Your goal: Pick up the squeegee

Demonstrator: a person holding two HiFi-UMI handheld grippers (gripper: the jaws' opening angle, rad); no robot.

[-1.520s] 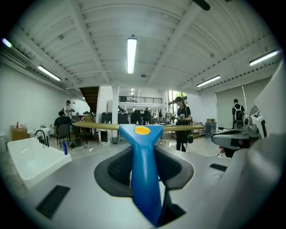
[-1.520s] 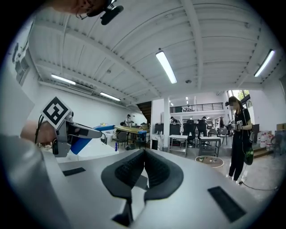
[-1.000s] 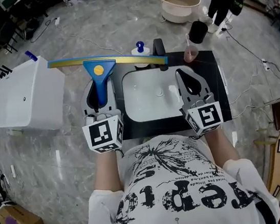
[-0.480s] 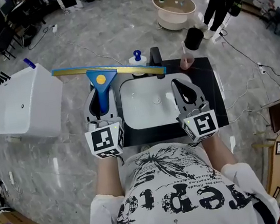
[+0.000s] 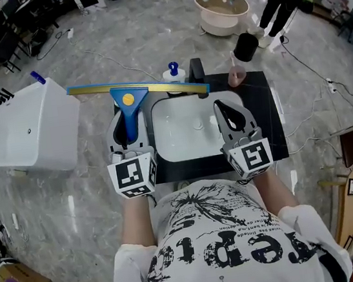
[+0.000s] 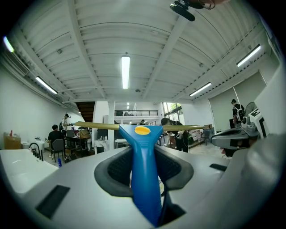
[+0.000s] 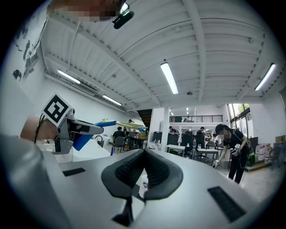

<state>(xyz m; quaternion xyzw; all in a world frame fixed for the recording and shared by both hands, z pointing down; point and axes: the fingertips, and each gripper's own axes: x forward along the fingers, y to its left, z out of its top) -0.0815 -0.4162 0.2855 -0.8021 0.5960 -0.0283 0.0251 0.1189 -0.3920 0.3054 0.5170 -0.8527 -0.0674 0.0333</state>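
At far left a white box (image 5: 28, 128) stands on the floor, well apart from the work. Next comes the squeegee (image 5: 127, 99): its blue handle is pinched between the 2 jaws of the left gripper (image 5: 126, 118), seen head-on in the left gripper view, pads against both sides of the handle. The gold blade (image 5: 169, 88) runs crosswise ahead of the gripper, its left end past the edge of the black counter (image 5: 273, 130) and its right end above the back of the white sink (image 5: 171, 146), near a pump bottle (image 5: 173, 73) and the black faucet (image 5: 198, 69).

The squeegee looks lifted clear, so the pick-up seems all but done. To finish it well, hold the pinch firm and centred on the handle — the long blade gives it leverage to twist — and carry it level, with its right end kept off the bottle and faucet.

At right, the right gripper (image 5: 219, 105) hangs over the sink with its jaws pressed together on nothing.
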